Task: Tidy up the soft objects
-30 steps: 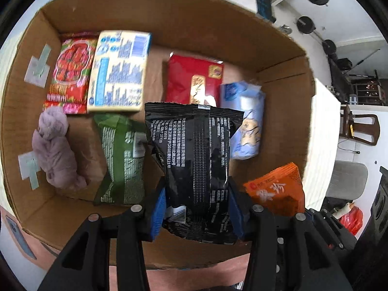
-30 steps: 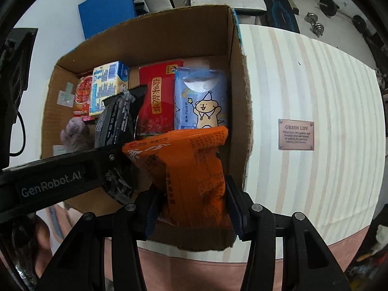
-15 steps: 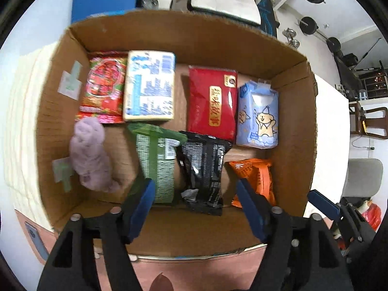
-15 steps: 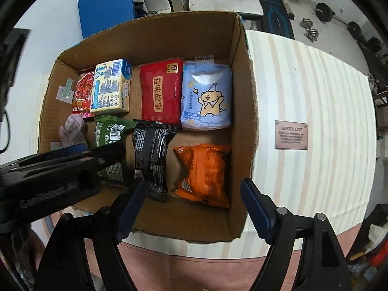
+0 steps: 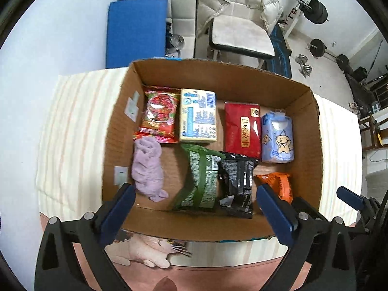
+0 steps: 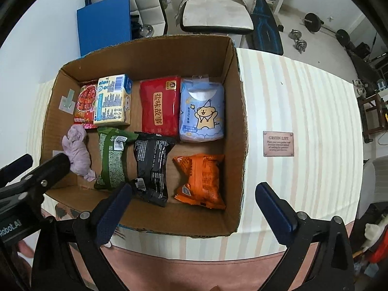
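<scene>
My left tongs (image 5: 194,208) and right tongs (image 6: 191,208): both spread, holding nothing. Box (image 6: 232,126) ahead of them: eight soft items in two rows, orange packet (image 6: 201,179) nearest. Sorting looks finished.

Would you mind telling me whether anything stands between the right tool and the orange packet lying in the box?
Nothing visible does. The right tool hangs open above the cardboard box, and the orange packet lies uncovered on the box floor, apart from the black packet beside it.
</scene>
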A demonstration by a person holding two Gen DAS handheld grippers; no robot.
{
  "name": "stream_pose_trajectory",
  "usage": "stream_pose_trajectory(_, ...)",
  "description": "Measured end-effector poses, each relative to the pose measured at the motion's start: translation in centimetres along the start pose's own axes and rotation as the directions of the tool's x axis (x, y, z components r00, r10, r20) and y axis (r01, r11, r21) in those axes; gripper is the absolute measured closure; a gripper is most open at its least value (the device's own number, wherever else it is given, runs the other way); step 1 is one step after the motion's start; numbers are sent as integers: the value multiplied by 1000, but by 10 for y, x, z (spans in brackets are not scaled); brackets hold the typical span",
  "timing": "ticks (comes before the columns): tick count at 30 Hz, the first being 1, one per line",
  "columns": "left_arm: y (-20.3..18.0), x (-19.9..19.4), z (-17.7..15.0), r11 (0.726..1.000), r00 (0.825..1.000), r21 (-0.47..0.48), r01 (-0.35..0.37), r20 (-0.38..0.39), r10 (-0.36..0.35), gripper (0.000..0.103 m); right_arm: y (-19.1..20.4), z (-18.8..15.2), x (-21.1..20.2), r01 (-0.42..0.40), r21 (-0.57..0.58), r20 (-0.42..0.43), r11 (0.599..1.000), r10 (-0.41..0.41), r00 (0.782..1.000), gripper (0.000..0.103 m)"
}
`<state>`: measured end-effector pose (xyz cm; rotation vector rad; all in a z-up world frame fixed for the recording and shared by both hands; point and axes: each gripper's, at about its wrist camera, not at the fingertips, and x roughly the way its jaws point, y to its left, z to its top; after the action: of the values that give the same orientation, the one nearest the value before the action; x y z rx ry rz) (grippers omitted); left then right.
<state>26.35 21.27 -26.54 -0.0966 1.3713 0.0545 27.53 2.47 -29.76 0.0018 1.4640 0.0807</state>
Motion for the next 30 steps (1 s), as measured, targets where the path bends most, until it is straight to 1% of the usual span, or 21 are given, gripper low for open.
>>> stream_pose_trajectory(7,3,-25,-9,999,996,-3,-41,77,41,1,2,-5,-10,-6,13,26,1000,6,1000,0)
stream_pose_trajectory(11,1,-57,-21,999,988,-9,-53,145,54,1,0,-13,-30,-9,6,58,1000,8,998,0)
stream_pose_trajectory(14,-3,-91,-38,999,976,-6,-46,211,46,1,-4,-26,-56,-16,-2,101,1000,17,995,0)
stream_pose_trajectory(16,-6,-111,-50,999,970,2,-48,241,46,1,-8,-38,-78,-28,-10,135,1000,29,990,0)
stream_pose_trajectory(20,-11,-140,-71,999,964,10,-42,263,38,1,-14,-67,-122,-33,-26,206,999,38,978,0)
stream_pose_trajectory(25,-16,-177,-95,999,953,-1,-43,300,41,1,-19,-98,-168,-46,-49,261,998,57,964,0)
stream_pose_trajectory(30,-18,-210,-115,1000,943,-21,-22,332,28,1,-28,-130,-209,-71,-48,307,996,82,948,0)
